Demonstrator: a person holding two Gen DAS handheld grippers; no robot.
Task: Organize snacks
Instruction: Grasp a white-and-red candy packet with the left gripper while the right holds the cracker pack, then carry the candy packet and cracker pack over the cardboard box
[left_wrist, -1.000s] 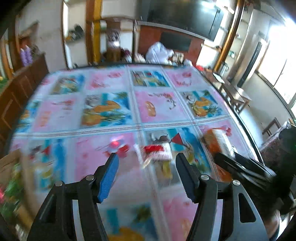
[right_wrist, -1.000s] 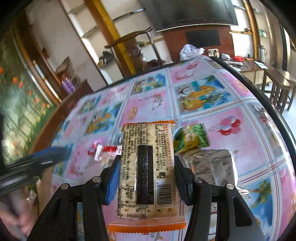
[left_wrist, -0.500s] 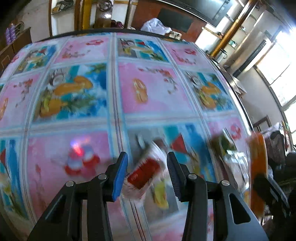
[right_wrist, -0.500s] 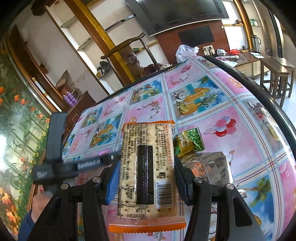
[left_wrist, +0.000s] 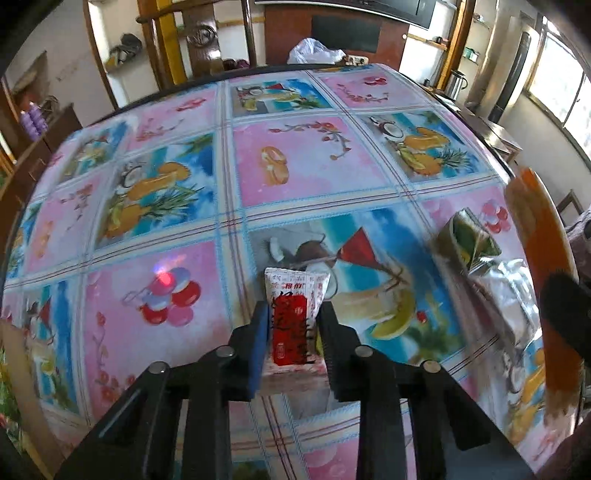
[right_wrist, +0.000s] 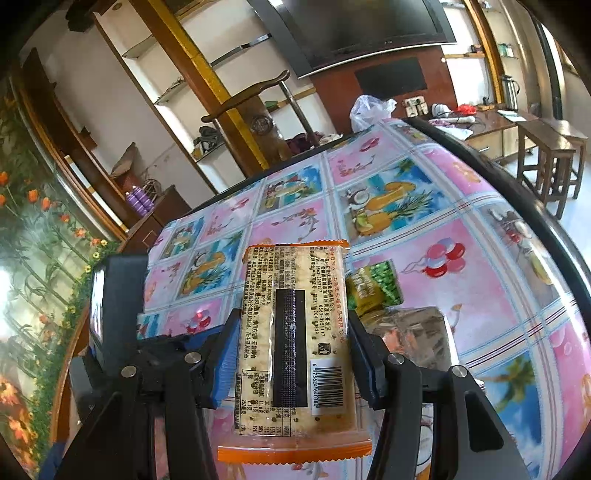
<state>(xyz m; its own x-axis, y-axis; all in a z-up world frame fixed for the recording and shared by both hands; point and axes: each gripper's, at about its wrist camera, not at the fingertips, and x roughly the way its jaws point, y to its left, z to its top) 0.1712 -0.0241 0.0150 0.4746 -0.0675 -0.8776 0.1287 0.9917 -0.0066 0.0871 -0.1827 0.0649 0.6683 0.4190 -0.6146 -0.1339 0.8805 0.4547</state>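
A: Where's the red-and-white sachet (left_wrist: 293, 317)?
B: On the bench (left_wrist: 314, 166), lengthwise between the left tool (left_wrist: 291, 332), whose jaws are closing on it. The right tool (right_wrist: 291, 354) clamps the cracker pack (right_wrist: 293, 343).

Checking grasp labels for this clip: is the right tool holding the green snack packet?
No, the right tool grips a cracker pack with orange ends; the green packet lies on the table beyond.

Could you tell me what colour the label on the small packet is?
Red, on a white small packet; left wrist view.
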